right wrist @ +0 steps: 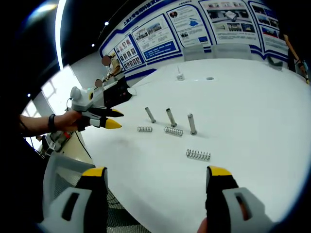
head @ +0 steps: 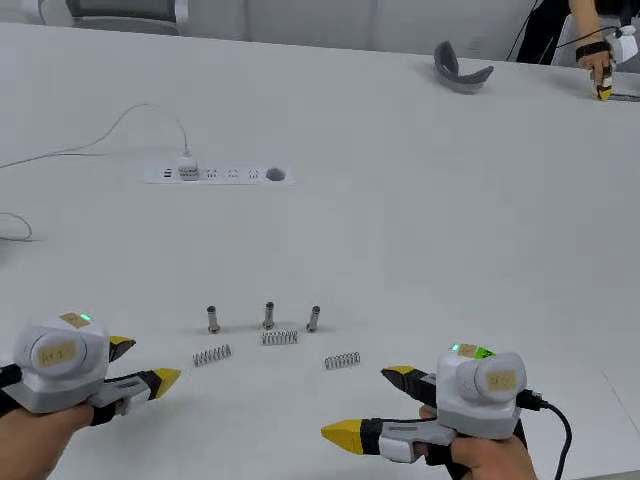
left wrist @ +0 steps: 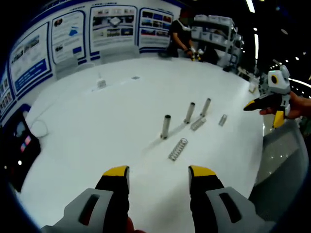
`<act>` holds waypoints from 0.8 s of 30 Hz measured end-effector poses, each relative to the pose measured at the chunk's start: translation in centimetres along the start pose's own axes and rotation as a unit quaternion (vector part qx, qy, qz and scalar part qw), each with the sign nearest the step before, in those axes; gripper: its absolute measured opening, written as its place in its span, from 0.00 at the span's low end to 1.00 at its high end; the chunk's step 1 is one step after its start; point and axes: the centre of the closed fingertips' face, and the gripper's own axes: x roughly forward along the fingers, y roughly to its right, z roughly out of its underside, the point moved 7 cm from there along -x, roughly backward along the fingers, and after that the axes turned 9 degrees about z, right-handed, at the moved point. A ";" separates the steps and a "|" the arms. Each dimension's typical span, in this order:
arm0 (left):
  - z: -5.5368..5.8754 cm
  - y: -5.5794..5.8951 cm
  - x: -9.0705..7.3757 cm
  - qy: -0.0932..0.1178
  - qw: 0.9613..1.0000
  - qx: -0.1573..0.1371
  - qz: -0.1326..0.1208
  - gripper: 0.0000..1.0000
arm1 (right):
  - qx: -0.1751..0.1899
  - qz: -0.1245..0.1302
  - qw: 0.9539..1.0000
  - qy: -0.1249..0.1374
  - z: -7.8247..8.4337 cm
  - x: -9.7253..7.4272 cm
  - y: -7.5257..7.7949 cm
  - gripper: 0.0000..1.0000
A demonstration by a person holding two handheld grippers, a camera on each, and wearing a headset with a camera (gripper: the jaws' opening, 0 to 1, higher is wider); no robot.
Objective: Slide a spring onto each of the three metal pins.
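At the white table (head: 400,220), the left gripper (head: 143,362) hung open and empty, the left pin (head: 213,319), middle pin (head: 268,315) and right pin (head: 313,319) stood bare, the left spring (head: 211,355), middle spring (head: 280,338) and right spring (head: 342,360) lay just before them, and the right gripper (head: 370,403) gaped empty too, so threading seemed unstarted and the next move likely called for pinching a spring.

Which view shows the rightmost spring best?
Right gripper view: the rightmost spring lies nearest, unobstructed, coils distinct. Head view shows it small, from above; left gripper view, farthest and tiny.
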 end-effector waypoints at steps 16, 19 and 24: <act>2.0 1.1 -2.6 0.014 0.999 -0.029 0.006 0.69 | -0.014 -0.004 1.000 -0.006 -0.2 0.5 -0.4 0.85; 2.4 1.1 -2.7 0.011 1.000 -0.028 0.007 0.70 | -0.015 -0.005 1.000 -0.005 -0.2 0.6 -0.5 0.85; 2.8 1.4 -3.1 0.015 0.999 -0.037 0.006 0.72 | -0.017 -0.005 1.000 -0.008 -0.1 0.8 -0.7 0.85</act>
